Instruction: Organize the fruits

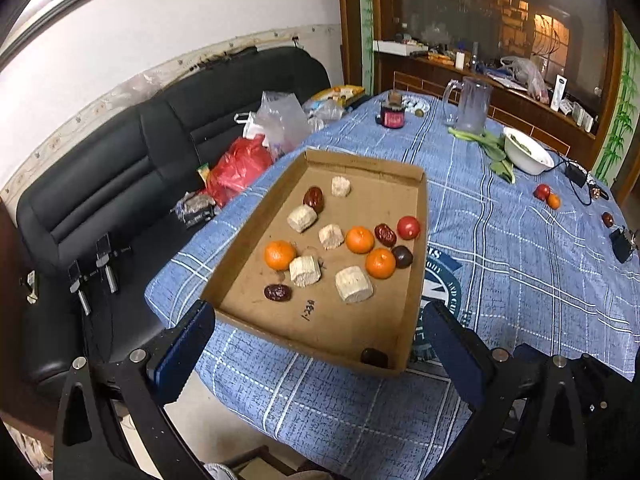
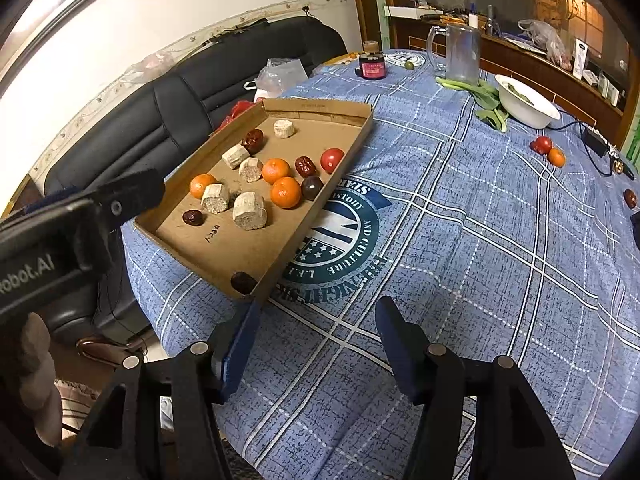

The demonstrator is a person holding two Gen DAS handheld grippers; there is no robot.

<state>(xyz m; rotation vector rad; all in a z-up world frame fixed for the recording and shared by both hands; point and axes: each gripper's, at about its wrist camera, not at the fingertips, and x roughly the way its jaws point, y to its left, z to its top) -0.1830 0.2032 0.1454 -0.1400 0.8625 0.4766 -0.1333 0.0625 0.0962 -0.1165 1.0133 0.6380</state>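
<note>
A shallow cardboard tray (image 1: 360, 184) (image 2: 320, 110) lies on the blue checked tablecloth. It holds three oranges (image 1: 359, 239) (image 2: 285, 192), a red tomato (image 1: 408, 227) (image 2: 331, 159), several dark red dates (image 1: 313, 199) (image 2: 193, 217) and several pale cylindrical pieces (image 1: 353, 283) (image 2: 249, 211). A tomato (image 1: 542, 191) (image 2: 542, 144), a small orange (image 1: 553, 201) (image 2: 556, 157) and a date (image 1: 607, 219) (image 2: 630, 197) lie loose far right. My left gripper (image 1: 320, 356) is open and empty, just before the tray's near edge. My right gripper (image 2: 316, 344) is open and empty, near the tray's near right corner.
A white bowl (image 1: 527, 150) (image 2: 526, 106) with greens, a clear jug (image 1: 472, 104) (image 2: 460, 54) and a dark jar (image 1: 392, 114) (image 2: 372, 65) stand at the far side. A black sofa (image 1: 120, 184) with plastic bags lies left of the table. A black cable and adapter (image 2: 596, 140) lie far right.
</note>
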